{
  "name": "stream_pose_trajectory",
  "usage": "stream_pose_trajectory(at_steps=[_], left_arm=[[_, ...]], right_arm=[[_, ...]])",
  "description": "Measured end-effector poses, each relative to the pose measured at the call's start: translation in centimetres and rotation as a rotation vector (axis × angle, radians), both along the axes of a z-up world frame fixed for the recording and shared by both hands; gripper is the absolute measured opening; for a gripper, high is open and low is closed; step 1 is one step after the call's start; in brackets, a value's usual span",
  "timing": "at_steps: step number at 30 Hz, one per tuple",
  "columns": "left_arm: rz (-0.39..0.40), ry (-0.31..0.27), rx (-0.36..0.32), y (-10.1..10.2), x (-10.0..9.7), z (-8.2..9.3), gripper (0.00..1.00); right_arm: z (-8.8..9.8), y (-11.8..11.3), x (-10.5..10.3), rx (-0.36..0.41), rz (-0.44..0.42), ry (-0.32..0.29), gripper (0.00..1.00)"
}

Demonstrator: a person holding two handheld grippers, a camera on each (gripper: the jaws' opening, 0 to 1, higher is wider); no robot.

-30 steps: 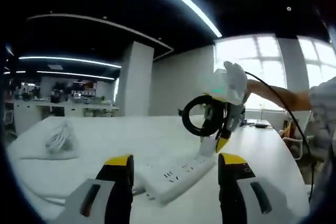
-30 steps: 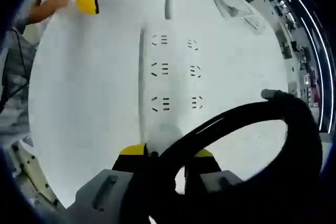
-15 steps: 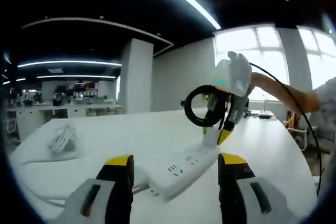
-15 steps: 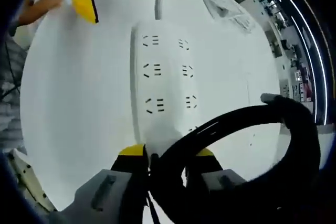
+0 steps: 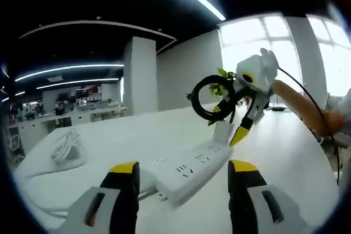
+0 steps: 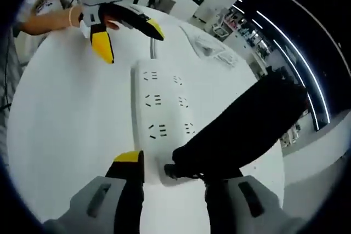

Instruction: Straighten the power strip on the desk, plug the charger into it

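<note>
The white power strip [image 5: 189, 171] lies flat on the white worktop [image 5: 285, 163], its socket face up, and serves as the landmark here. It looks rigid and light, likely to slide on the smooth top if pushed, so any nudge is best given at its long side walls. The white charger [image 5: 222, 133] stands at the strip's far end, held in the right tool [image 5: 237, 130], whose jaws are clamped on it; its black cable [image 5: 211, 102] hangs in a stiff coil just above. The charger body seems hard and slick, best taken by its flat sides. The left tool [image 5: 184, 176] hovers at the strip's near end, jaws wide and holding nothing.
</note>
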State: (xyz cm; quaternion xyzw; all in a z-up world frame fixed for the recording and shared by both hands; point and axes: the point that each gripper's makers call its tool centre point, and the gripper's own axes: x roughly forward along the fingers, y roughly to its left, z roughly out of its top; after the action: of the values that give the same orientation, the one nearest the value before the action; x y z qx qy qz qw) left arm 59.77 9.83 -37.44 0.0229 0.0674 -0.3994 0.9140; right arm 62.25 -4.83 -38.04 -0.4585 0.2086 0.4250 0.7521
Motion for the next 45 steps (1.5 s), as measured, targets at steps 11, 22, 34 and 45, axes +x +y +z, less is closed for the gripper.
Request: stream_pose_trajectory(at_steps=[11, 22, 34, 45], left_arm=[[0.008, 0.008, -0.016, 0.1, 0.2, 0.1, 0.66], [0.008, 0.011, -0.012, 0.0, 0.0, -0.2, 0.66], [-0.009, -0.035, -0.002, -0.4, -0.8, 0.9, 0.73], [-0.012, -0.074, -0.016, 0.0, -1.7, 2.3, 0.79]], right_arm=[[0.5, 1.6, -1.4, 0.180, 0.064, -0.056, 0.88], [2.0, 1.2, -2.7, 0.364, 0.068, -0.101, 1.00], [5.4, 1.1, -4.3, 0.662, 0.024, -0.132, 1.00], [5.9, 0.6, -7.2, 0.768, -0.047, -0.198, 1.00]])
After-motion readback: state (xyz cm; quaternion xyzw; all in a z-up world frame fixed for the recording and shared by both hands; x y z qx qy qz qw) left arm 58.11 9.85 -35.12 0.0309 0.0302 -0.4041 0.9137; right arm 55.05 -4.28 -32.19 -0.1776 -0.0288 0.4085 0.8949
